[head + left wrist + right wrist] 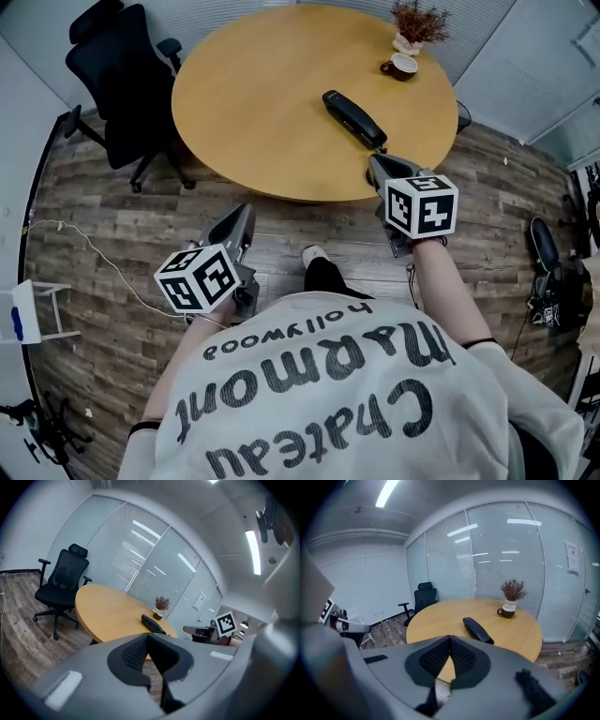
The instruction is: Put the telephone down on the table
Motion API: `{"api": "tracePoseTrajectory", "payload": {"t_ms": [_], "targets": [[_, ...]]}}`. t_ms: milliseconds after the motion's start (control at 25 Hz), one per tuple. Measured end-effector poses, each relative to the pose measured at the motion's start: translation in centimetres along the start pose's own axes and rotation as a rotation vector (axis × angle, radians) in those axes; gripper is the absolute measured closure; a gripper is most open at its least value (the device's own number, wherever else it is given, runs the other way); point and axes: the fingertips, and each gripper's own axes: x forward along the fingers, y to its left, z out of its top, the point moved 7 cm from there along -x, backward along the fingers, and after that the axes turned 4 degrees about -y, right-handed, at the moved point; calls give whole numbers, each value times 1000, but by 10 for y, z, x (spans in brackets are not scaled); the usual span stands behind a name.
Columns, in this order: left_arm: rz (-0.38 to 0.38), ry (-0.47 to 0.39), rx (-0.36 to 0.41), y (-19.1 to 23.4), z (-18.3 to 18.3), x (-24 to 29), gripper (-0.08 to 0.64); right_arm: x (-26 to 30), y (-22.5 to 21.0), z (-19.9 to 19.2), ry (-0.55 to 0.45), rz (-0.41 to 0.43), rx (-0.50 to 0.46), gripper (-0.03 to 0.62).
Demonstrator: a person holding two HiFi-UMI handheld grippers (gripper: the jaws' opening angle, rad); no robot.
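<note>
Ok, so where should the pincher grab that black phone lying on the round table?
Probably across its narrow middle. The telephone lies flat on the table, long and slim, its near end pointing at the table's edge, so the right gripper, shut and empty now, would open and come down from above.

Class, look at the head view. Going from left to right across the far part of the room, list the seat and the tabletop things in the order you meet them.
From the left: chair → telephone → plant. The mug overlaps the plant, so it is left out of the order.
</note>
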Motion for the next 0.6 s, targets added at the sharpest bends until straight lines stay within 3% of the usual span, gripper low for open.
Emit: {"api": "tracePoseTrajectory", "payload": {"t_ms": [240,600], "targets": [[-33,30,-11,-11,-29,-18,558,-36,16,-36,35,-18,20,577],[-104,65,-7,-42,-43,-13,558,-77,22,-45,34,-27,30,577]]}}
